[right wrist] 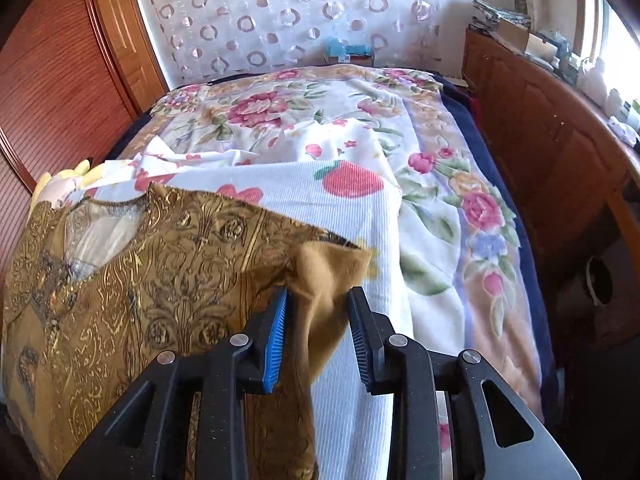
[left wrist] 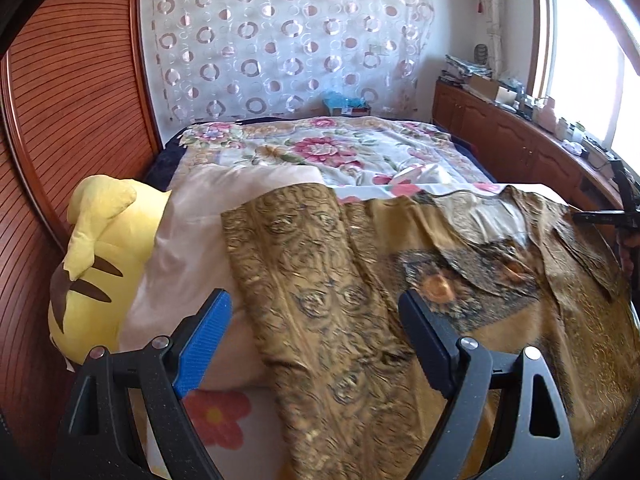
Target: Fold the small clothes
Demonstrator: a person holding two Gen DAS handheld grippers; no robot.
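**Gold patterned garment spread on the bed, both grippers parted**

The gold patterned garment point(left wrist: 340, 280) lies across the lower centre and right of the left wrist view, draped over a pale pink pillow point(left wrist: 192, 216) and the floral bedspread point(left wrist: 320, 148). A long fold of it runs from mid-frame down to the bottom edge. The left gripper point(left wrist: 316, 312) hangs over this fold with its jaws spread wide and nothing pinched; the blue pad point(left wrist: 204, 344) sits at lower left over the pillow's edge, the black finger point(left wrist: 428, 344) at lower right over the cloth.

In the right wrist view the garment point(right wrist: 160, 272) fills the left half, its neck opening at centre left. A plain tan corner point(right wrist: 328, 280) of it stands up between the fingers of the right gripper point(right wrist: 318, 320). The jaws are partly apart; the corner lies against the blue pad, while the black finger stands clear of it, so no grip shows. Under it is a white ribbed cloth with red fruit print point(right wrist: 352, 184).

A yellow plush toy point(left wrist: 96, 248) crowds the left edge beside the pillow, against the wooden wardrobe point(left wrist: 68, 92). A sheer curtain with circles point(left wrist: 280, 40) hangs along the top. A wooden cabinet point(left wrist: 508, 140) cluttered with boxes runs down the right under a bright window point(left wrist: 580, 60). The other gripper's dark tip point(left wrist: 600, 216) shows at the far right edge
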